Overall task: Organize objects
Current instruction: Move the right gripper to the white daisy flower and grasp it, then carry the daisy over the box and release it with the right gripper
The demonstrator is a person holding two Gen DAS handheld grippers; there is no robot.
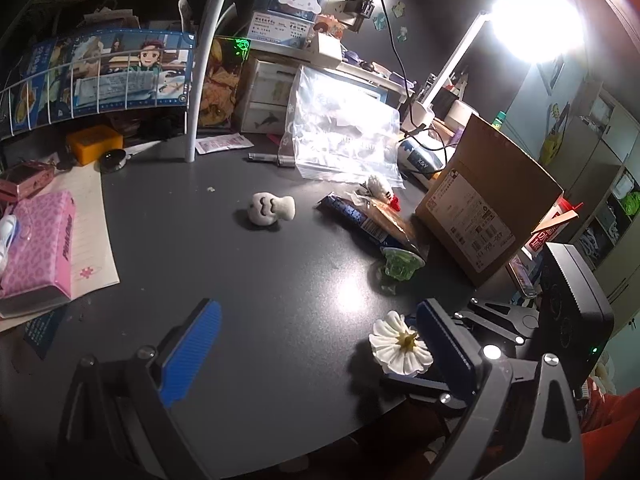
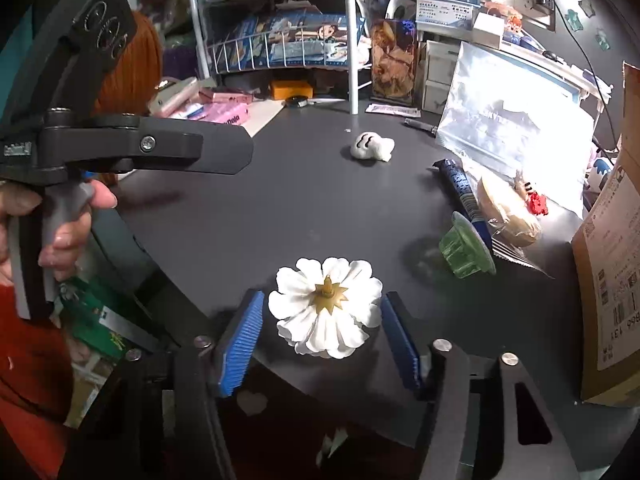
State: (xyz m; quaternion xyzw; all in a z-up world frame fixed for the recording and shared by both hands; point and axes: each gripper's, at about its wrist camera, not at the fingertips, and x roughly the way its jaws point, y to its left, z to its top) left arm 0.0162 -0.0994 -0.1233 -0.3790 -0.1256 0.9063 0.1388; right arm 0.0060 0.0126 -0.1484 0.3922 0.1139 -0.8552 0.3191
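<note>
A white flower (image 2: 325, 306) lies between the blue-padded fingers of the right gripper (image 2: 322, 334), at the near edge of the dark desk (image 2: 280, 200). Its jaws stand apart, one pad on each side of the petals, and neither pad visibly presses the flower; whether a petal tip brushes a pad I cannot tell. The flower lies face down, its tan star-shaped calyx and short stub pointing up.

In the left wrist view the same flower (image 1: 401, 348) sits just beside the inner face of the left gripper's (image 1: 316, 344) right finger, off to the right of the gap. That gripper's jaws are also wide apart and hold nothing; bare desk lies between them.

Ahead of the right jaws and to their right, a green translucent piece (image 2: 466, 249) lies on its side, touching a dark blue snack packet (image 2: 464, 194) with a round biscuit-coloured item (image 2: 508, 212) against it. Further ahead, near the middle of the desk, rests a small white plush figure (image 2: 373, 147) with dark markings, well apart from the flower. Beyond the packet lie a clear plastic bag (image 2: 516, 136) and a small red-and-white trinket (image 2: 534, 200). A cardboard box (image 2: 608, 272) stands at the far right. Left of the left jaws lies a pink tissue pack (image 1: 38, 244) on lined paper (image 1: 94, 224).
</note>
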